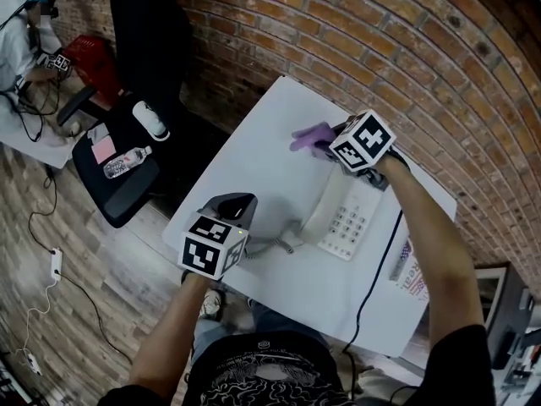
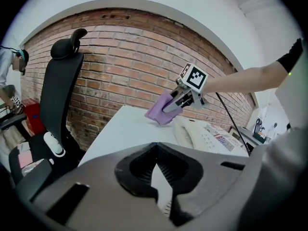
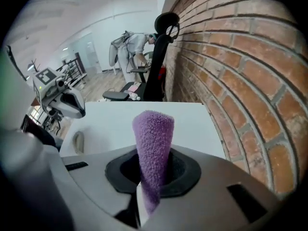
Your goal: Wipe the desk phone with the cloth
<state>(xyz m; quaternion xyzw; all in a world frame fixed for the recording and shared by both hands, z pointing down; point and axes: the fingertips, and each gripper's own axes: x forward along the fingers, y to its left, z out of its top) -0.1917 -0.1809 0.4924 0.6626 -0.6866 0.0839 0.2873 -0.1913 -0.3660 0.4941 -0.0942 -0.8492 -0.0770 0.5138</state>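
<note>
Right gripper [image 3: 144, 196]: jaws closed on a purple fuzzy cloth [image 3: 153, 143], which stands out beyond them as a rolled tongue. In the head view this cloth [image 1: 308, 136] sits at 11 o'clock of the white desk phone [image 1: 348, 218], just beside the far end of its handset [image 1: 325, 203]; contact cannot be told. Left gripper [image 2: 156, 177]: jaws drawn together, nothing between them. It [image 1: 238, 203] hovers at 9 o'clock of the phone, near the grey coiled cord [image 1: 275, 244]. The phone lies on the white tabletop [image 1: 270, 142]; red brick wall [image 1: 363, 49] at 12 o'clock, black office chair [image 1: 127, 176] at 9 o'clock.
</note>
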